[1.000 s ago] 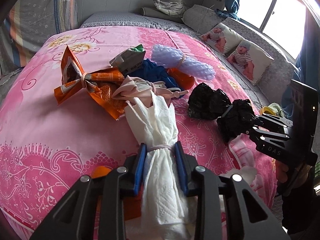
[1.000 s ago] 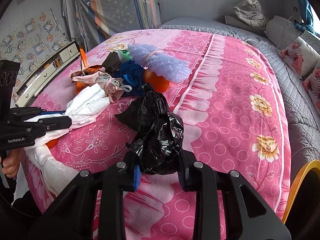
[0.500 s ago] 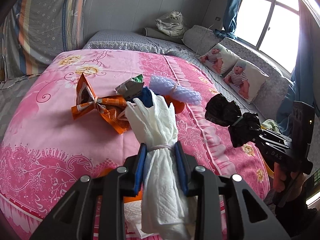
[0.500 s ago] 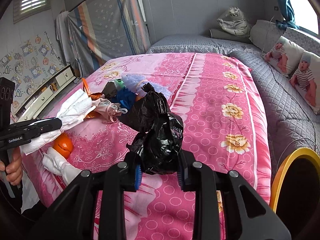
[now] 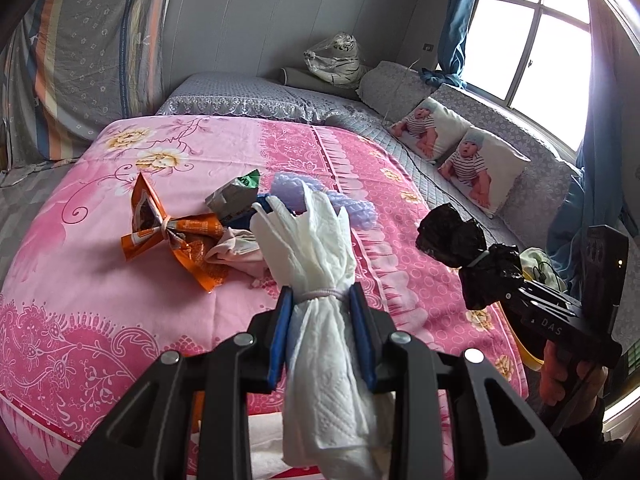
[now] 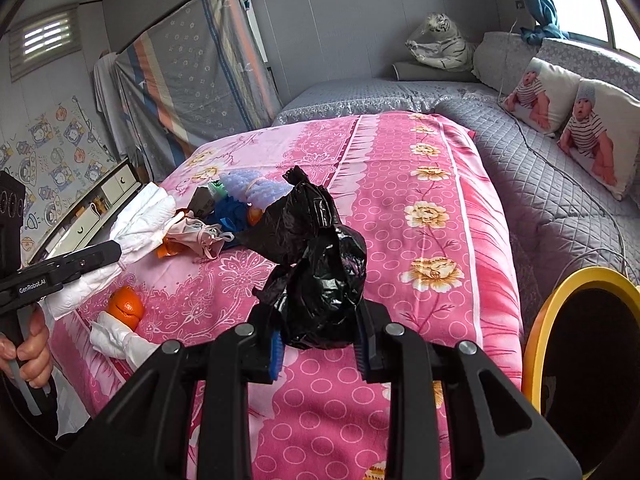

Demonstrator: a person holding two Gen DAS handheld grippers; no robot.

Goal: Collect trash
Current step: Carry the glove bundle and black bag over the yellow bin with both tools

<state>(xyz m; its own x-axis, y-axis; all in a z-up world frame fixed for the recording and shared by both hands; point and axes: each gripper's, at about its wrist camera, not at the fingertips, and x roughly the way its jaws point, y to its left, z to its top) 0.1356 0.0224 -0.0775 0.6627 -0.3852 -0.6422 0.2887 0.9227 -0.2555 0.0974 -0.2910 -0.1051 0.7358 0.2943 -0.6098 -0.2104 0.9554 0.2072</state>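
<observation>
Trash bundles are now lifted clear of the pink bedspread (image 5: 80,280). The left gripper (image 5: 322,320) has jaws clamped narrowly on a white paper bundle (image 5: 316,264) tied with a band; the right gripper (image 6: 320,340) pinches a black plastic bag (image 6: 316,264). A second ago both hung low over the pile. A yellow-rimmed bin (image 6: 536,340) sits right, likely their destination.
</observation>
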